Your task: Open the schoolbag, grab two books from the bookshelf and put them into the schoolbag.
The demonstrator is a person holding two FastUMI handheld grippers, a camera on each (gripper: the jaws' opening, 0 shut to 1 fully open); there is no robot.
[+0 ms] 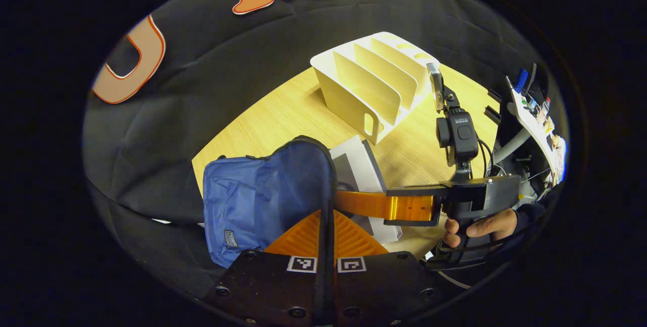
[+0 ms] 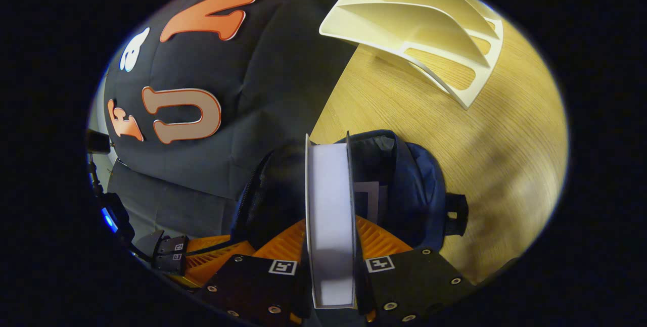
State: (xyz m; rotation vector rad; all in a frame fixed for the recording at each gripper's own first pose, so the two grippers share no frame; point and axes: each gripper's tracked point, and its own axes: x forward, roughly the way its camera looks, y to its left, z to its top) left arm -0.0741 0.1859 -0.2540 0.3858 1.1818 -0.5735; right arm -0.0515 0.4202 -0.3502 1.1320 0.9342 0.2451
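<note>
Over the open schoolbag [image 2: 404,180], right tool [image 2: 331,246] grips a book [image 2: 328,216] edge-on

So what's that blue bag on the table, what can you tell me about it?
The schoolbag is a small blue fabric bag with a dark zip edge and a small label near its bottom corner. It lies on the wooden table against the black cloth wall. Its mouth is held open: the left gripper has its jaws closed on the flap's edge. The right gripper holds a book upright in the opening, where another book already sits.
</note>
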